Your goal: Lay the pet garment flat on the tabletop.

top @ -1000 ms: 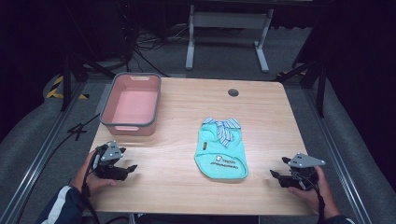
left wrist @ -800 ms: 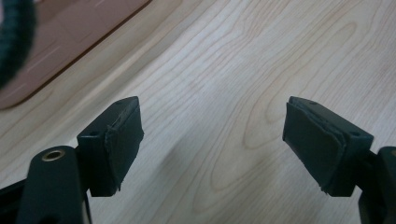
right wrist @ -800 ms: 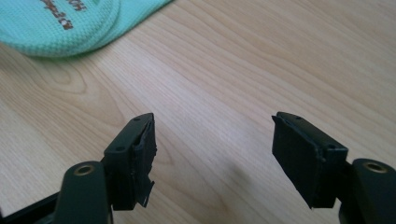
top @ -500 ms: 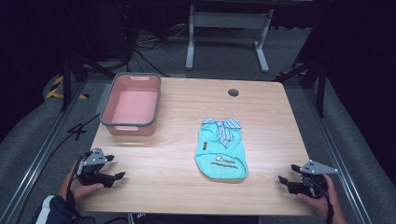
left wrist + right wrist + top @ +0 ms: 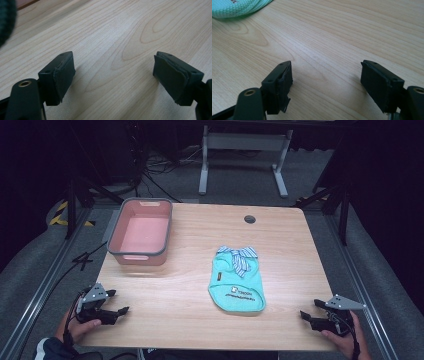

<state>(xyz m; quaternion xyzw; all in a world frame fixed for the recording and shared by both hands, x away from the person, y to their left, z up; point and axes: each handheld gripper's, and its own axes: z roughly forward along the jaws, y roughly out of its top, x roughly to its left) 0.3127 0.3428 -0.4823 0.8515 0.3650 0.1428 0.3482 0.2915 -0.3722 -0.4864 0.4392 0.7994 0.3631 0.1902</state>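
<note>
A small teal shirt (image 5: 237,282) with a striped bow at its collar lies flat right of the table's middle; its hem (image 5: 237,7) shows at the top left of the right gripper view. My left gripper (image 5: 119,302) rests at the near left corner, open over bare wood (image 5: 113,57). At the near right edge is my right gripper (image 5: 310,308), whose jaws have just been opening. They stand wide with nothing between them (image 5: 327,63). Each gripper is well away from the shirt.
A pink bin (image 5: 142,230) with a grey rim stands at the far left of the wooden table (image 5: 200,235). A round cable hole (image 5: 250,219) sits near the far edge. Dark floor, cables and a metal frame (image 5: 245,142) lie beyond.
Both hands have drawn back toward the near edge, the left one further left and the right one slightly right. The shirt and bin have not moved.
</note>
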